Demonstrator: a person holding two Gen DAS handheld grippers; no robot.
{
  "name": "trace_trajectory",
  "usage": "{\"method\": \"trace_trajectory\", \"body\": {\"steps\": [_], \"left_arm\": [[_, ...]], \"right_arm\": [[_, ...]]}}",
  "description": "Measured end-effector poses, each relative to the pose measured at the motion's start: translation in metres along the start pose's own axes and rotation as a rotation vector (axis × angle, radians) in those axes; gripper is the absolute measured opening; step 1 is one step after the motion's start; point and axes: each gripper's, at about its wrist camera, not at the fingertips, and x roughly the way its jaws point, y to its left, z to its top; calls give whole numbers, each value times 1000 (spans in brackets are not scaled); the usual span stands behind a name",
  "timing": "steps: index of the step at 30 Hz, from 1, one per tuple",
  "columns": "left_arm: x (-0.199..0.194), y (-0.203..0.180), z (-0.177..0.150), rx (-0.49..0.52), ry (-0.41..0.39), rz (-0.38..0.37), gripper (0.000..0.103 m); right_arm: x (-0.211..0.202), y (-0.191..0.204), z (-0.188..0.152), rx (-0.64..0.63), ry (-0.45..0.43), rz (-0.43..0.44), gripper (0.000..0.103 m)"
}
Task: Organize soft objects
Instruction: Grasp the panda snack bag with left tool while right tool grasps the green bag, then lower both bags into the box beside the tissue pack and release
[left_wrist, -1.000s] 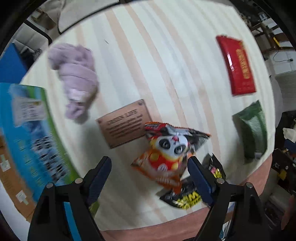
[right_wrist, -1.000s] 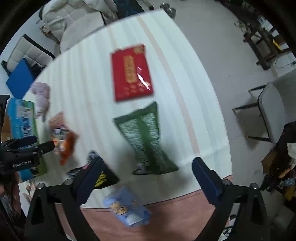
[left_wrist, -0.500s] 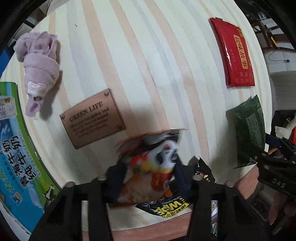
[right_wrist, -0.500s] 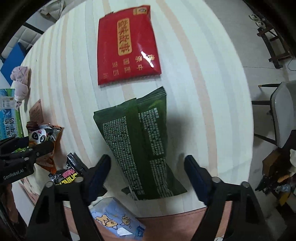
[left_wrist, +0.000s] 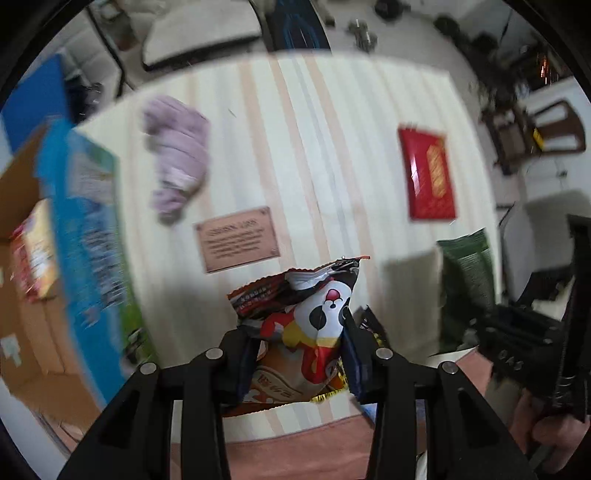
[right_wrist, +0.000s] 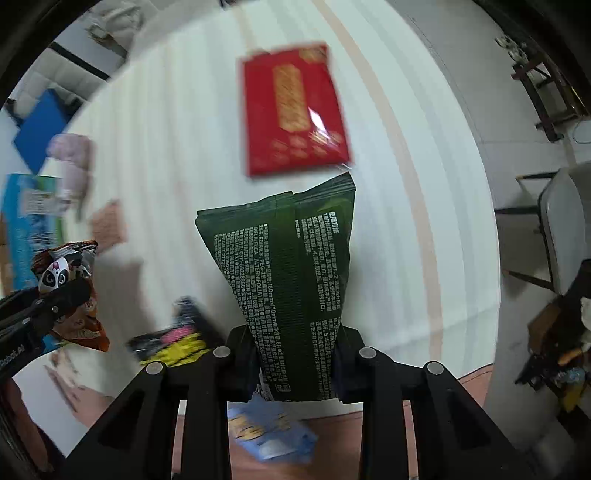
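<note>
My left gripper (left_wrist: 297, 354) is shut on a panda snack bag (left_wrist: 306, 325), orange, red and white, and holds it above the striped table (left_wrist: 314, 129). My right gripper (right_wrist: 295, 358) is shut on a dark green packet (right_wrist: 288, 280) with white print and holds it lifted. In the right wrist view the panda bag (right_wrist: 62, 273) shows at the left in the left gripper. A red packet (right_wrist: 293, 114) lies flat on the table beyond the green one. A lilac plush cloth (left_wrist: 179, 155) lies at the far left.
A brown plaque (left_wrist: 238, 238) lies mid-table. A black-and-yellow packet (right_wrist: 173, 338) and a light blue packet (right_wrist: 269, 434) lie near the front edge. An open cardboard box with blue printed flaps (left_wrist: 88, 240) stands at the left. Chairs (left_wrist: 546, 129) stand beyond the table.
Both grippers closed, the left on the panda bag and the right on the green packet, and both lifted their packets off the table.
</note>
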Motion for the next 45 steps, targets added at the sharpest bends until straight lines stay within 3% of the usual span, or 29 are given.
{"method": "trace_trajectory", "body": {"steps": [3, 4, 10, 14, 22, 30, 34, 39, 45], "left_arm": [[-48, 17, -29, -32, -89, -23, 37], [-64, 27, -26, -43, -103, -27, 37], [-125, 96, -73, -124, -183, -32, 37], [-151, 143, -89, -193, -223, -7, 37], [-183, 243, -89, -308, -273, 36, 37], [-165, 331, -42, -357, -230, 86, 37], [-141, 363, -13, -352, -178, 134, 37], [-109, 384, 10, -342, -115, 155, 37], [-71, 402, 26, -340, -30, 128, 37]], "right_arm": [[-34, 30, -17, -37, -48, 72, 32], [-43, 40, -22, -52, -59, 91, 32], [-98, 138, -54, -210, -121, 200, 32], [-116, 214, -76, -311, -139, 246, 32], [-130, 333, -76, -401, -160, 248, 32], [-103, 394, -36, -339, -179, 200, 32], [-68, 417, -9, -293, -176, 145, 32], [-28, 432, 15, -266, -167, 69, 32], [4, 441, 33, -245, -157, -10, 32]]}}
